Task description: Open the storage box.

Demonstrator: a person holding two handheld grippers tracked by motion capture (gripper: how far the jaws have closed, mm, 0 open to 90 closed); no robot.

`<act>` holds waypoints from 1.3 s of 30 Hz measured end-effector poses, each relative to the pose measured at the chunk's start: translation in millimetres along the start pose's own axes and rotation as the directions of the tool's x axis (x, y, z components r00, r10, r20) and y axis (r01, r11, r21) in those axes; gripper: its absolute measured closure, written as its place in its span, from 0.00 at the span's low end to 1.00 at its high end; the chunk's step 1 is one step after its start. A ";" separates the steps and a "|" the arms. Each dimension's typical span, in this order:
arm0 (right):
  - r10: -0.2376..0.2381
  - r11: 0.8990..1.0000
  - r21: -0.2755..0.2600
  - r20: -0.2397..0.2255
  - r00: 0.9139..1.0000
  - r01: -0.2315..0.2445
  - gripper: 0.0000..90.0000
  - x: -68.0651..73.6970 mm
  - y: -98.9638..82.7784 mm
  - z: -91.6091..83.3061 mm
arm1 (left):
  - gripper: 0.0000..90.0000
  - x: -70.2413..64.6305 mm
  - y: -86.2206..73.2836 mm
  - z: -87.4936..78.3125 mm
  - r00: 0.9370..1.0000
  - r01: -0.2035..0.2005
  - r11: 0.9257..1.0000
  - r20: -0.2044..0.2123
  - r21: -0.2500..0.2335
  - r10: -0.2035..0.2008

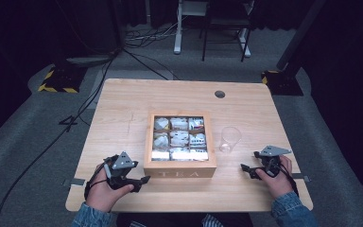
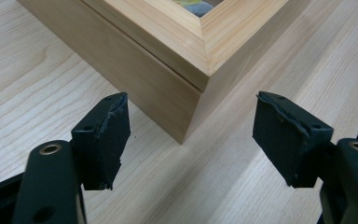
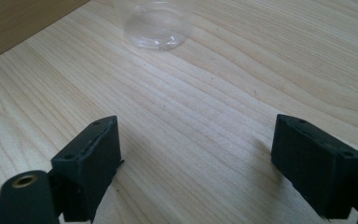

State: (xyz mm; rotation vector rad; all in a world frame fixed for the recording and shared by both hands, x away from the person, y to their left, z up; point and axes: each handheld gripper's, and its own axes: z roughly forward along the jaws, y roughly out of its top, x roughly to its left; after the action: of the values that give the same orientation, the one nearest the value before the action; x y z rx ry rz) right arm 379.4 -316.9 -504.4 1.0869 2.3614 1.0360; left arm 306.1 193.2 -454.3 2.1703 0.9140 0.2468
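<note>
A wooden tea box (image 1: pixel 179 169) marked TEA sits at the table's middle, and its clear-topped lid shows several compartments of tea bags. My left gripper (image 1: pixel 140 182) is just left of the box's near left corner and points at it. In the left gripper view that corner of the box (image 2: pixel 168 42) stands a little ahead of the left gripper (image 2: pixel 193 116), which is open with only table between the pads. An empty clear plastic cup (image 1: pixel 229 138) stands upright right of the box. My right gripper (image 1: pixel 248 161) rests open near the front right, with the cup (image 3: pixel 156 23) ahead of the right gripper (image 3: pixel 198 121).
The light wooden table (image 1: pixel 123 99) has a round cable hole (image 1: pixel 220 94) at its far edge. Beyond the table, cables run over the grey floor and stand feet with yellow-black tape (image 1: pixel 56 80) sit at the left and right.
</note>
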 end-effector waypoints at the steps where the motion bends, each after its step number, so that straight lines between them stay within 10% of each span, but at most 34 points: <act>1: 0.000 1.000 0.000 0.000 1.000 0.000 0.18 0.0 0.0 0.0 | 0.33 -0.2 0.1 1.8 1.000 -0.006 1.000 -0.001 0.006 0.006; 21: 0.000 1.000 0.001 0.001 1.000 0.000 0.18 0.0 0.0 -0.1 | 0.70 -2.3 3.2 -4.6 0.999 -0.046 0.997 -0.027 -0.054 0.045; 39: 0.000 1.000 0.000 0.000 1.000 0.000 0.18 0.0 0.0 0.0 | 0.65 -2.2 10.5 -10.2 0.997 -0.070 0.985 -0.055 -0.156 0.062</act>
State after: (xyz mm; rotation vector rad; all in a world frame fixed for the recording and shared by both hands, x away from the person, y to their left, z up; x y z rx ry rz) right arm 379.5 -316.9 -504.4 1.0868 2.3615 1.0360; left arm 305.7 192.6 -439.5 2.0575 0.8220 0.3945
